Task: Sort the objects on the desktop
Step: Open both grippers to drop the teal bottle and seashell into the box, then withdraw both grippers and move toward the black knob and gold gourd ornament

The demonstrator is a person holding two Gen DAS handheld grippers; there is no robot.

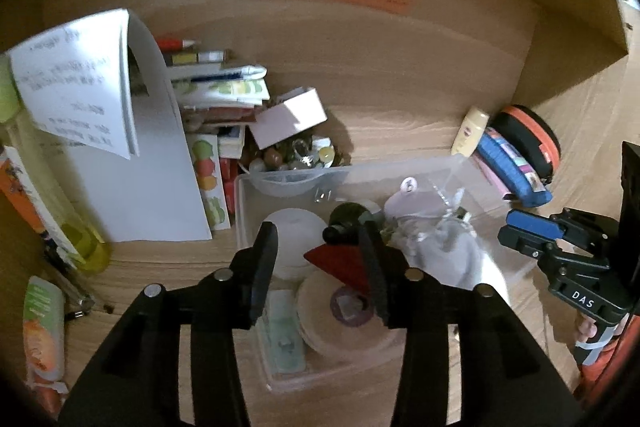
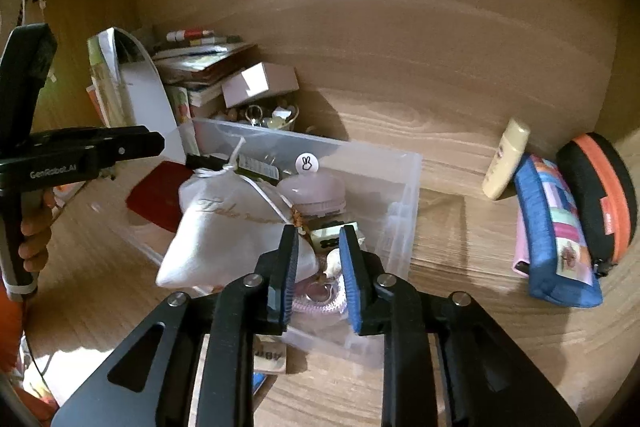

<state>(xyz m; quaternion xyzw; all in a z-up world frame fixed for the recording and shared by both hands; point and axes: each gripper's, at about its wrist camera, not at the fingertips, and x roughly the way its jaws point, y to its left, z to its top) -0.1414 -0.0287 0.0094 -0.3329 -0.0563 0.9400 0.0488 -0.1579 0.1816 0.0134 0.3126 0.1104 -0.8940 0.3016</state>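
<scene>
- The left gripper (image 1: 320, 267) is held over a clear plastic storage bin (image 1: 492, 179) on the wooden desk surface (image 1: 400, 123); its black jaws are spread, and a flat red triangular piece (image 1: 340, 259) is seen between them, touching the inner face of the right-hand finger. Whether it is actually pinched cannot be told.
- In the right wrist view, the same red piece (image 2: 160, 199) is seen at the left end of the bin (image 2: 400, 187), below the left gripper (image 2: 156, 143).
- The right gripper (image 2: 320, 247) is poised over the near part of the bin, with its blue-padded jaws parted and nothing clamped between them.
- Inside the bin, a white drawstring fabric pouch (image 2: 224, 227) is lying just beside the right gripper's left finger, and a pale pink round item (image 2: 316, 195) with a bunny sticker is lodged behind it.
- A round wooden disc (image 1: 340, 331) and a dark bottle (image 1: 348, 223) are also seen in the bin.
- A blue fabric pencil case (image 2: 556, 231), an orange-and-black zipped case (image 2: 600, 195) and a cream squeeze tube (image 2: 504, 159) are placed on the desk to the right of the bin.
- A stack of books (image 1: 220, 91) and a small white cardboard box (image 1: 288, 119) are found behind the bin.
</scene>
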